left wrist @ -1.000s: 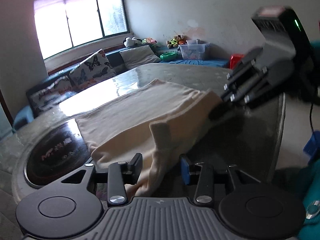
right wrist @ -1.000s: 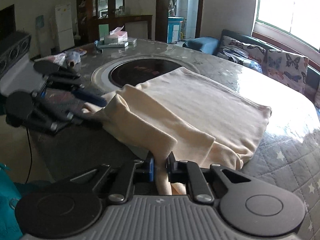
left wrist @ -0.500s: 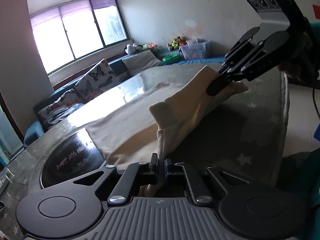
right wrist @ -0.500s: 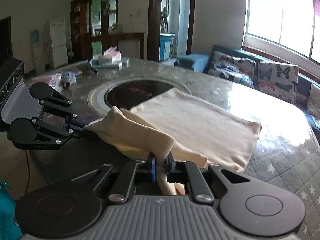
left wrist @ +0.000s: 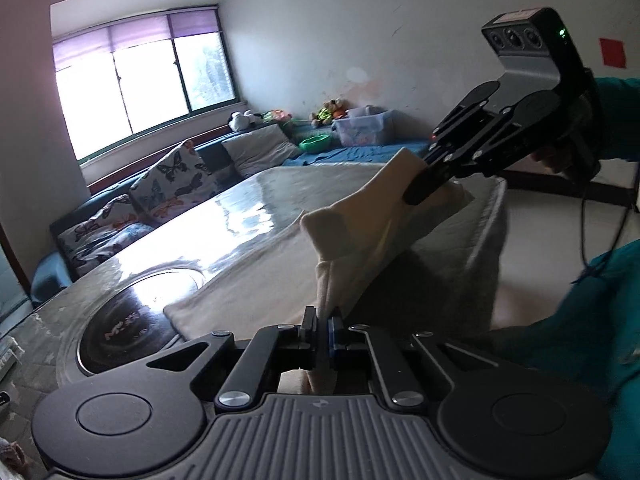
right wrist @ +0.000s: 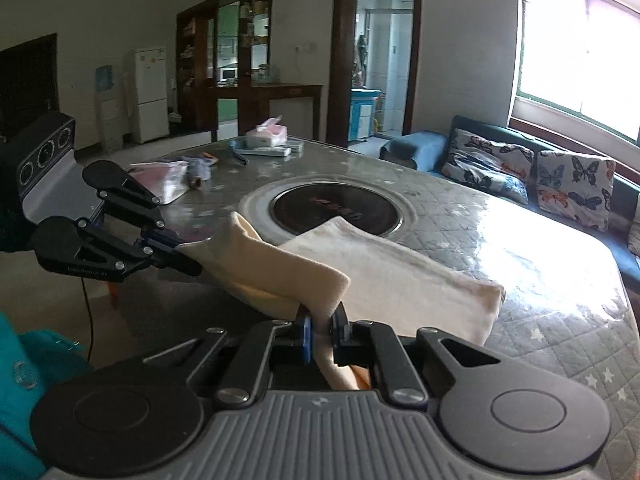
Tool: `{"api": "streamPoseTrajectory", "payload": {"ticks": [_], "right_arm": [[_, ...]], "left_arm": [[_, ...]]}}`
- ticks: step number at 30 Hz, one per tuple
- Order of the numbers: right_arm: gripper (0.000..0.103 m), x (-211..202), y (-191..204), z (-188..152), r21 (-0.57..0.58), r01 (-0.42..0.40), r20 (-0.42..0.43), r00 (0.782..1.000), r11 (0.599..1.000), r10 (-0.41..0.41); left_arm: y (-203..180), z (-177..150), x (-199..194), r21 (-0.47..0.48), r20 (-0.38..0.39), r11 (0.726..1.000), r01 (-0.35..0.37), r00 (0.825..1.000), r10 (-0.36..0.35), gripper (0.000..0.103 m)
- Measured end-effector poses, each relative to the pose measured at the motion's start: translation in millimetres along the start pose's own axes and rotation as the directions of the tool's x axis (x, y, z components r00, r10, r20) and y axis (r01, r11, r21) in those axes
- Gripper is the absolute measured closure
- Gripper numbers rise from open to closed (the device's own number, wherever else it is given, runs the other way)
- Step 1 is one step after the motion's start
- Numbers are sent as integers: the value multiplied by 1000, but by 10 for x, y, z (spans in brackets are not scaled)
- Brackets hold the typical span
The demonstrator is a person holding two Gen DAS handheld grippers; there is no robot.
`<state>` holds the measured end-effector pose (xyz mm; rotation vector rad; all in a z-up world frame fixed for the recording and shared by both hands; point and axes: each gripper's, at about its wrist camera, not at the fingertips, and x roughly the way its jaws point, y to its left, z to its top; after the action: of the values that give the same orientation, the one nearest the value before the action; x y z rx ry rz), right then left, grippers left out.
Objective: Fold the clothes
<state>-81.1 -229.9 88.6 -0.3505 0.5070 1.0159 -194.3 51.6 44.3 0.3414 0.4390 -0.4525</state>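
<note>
On the round table covered with a grey quilted cloth under a glossy clear sheet (right wrist: 560, 240), a dark circular inset cooktop (right wrist: 336, 210) is set at the centre, and the far part of a cream-coloured soft fabric garment (right wrist: 384, 276) is spread flat just beside it, one corner overlapping the cooktop's rim. The near edge of the garment is raised off the table between the two tools. At the left of the right wrist view, the left gripper (right wrist: 188, 258) is seen clamped tight on one lifted corner of the fabric; in its own view the left gripper (left wrist: 323, 334) has its jaws narrowed onto a thin pinch of cloth. The right gripper (right wrist: 323, 338) is likewise closed on a bunched fold of the same garment, and in the left wrist view the right gripper (left wrist: 416, 196) is seen gripping the other raised corner above the table edge. On a blue-covered bench by the far wall, a clear plastic storage bin (left wrist: 366, 130) is packed with items that cannot be made out, and a small green bowl (left wrist: 314, 143) is seen just beside it, its contents too small to tell
</note>
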Motion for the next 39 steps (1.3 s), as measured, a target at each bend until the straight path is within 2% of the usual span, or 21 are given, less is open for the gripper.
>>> {"api": "streamPoseTrajectory", "payload": {"ticks": [7,11,15,19,23,29,32,35,39], "right_arm": [[95,-5,-16,123,-16,17,-8,1000,1000,-17],[95,216,-219,291,-3,25,-18,1000,1000,-25],[95,513,-512,481,8,33,-36,999,999,-33],[95,976,-813,562,29,46,-76,996,999,-44],[95,1430,-1084,612,54,59,-115,992,997,-52],[92,1995,-1211,349,132,98,-159,984,986,-76],[86,2052,-1279,259,195,119,-151,985,974,-90],[76,1970,-1361,215,252,144,-133,985,957,-114],[77,1744,-1398,241,297,168,-82,985,940,-151]], "left_arm": [[147,90,107,-25,18,999,-29,999,29,97],[400,192,311,-32,24,998,-51,998,52,97],[713,297,657,-45,-3,996,-73,997,73,97],[1026,335,1104,-114,-80,988,-102,992,93,97],[1191,268,1559,-180,-172,968,-173,975,142,97],[1329,155,1921,-232,-251,937,-262,946,202,91],[1336,185,1934,-243,-249,932,-270,946,209,82],[1323,231,1929,-253,-241,928,-273,947,213,80],[1306,292,1922,-265,-230,924,-277,948,218,80]]}}
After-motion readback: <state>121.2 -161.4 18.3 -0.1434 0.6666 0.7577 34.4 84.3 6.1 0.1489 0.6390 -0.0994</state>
